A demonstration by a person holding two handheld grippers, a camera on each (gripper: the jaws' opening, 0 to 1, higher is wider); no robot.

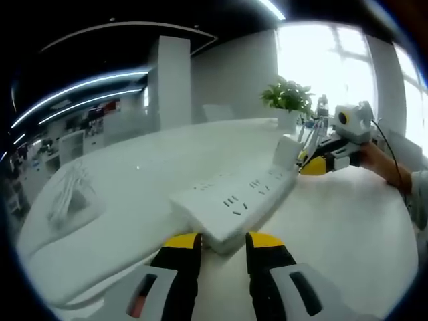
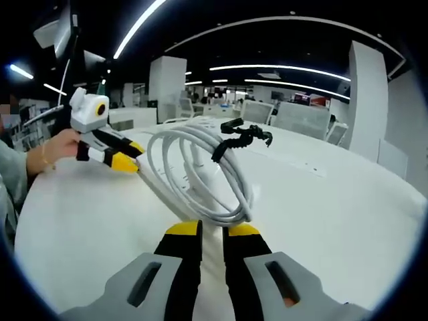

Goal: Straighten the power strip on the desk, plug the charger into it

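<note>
A white power strip (image 1: 234, 197) lies slantwise over the white desk (image 1: 348, 227). Its near end sits between the yellow tips of my left gripper (image 1: 223, 242), which is shut on it. At the strip's far end my right gripper (image 1: 309, 164) comes in from the right, next to a small white block (image 1: 287, 150). In the right gripper view, the strip's white cord is wound into a coil (image 2: 200, 167) bound with a black tie (image 2: 241, 139). My right gripper (image 2: 212, 231) is shut on the coil's lower loops. The left gripper (image 2: 127, 160) shows behind the coil, held by a hand (image 2: 53, 150).
A potted plant (image 1: 287, 97) stands at the desk's far edge. A loose white bundle (image 1: 70, 194) lies at the left of the desk. Broad bare desk surface (image 2: 321, 214) stretches to the right of the coil. Chairs and pillars stand beyond the desk.
</note>
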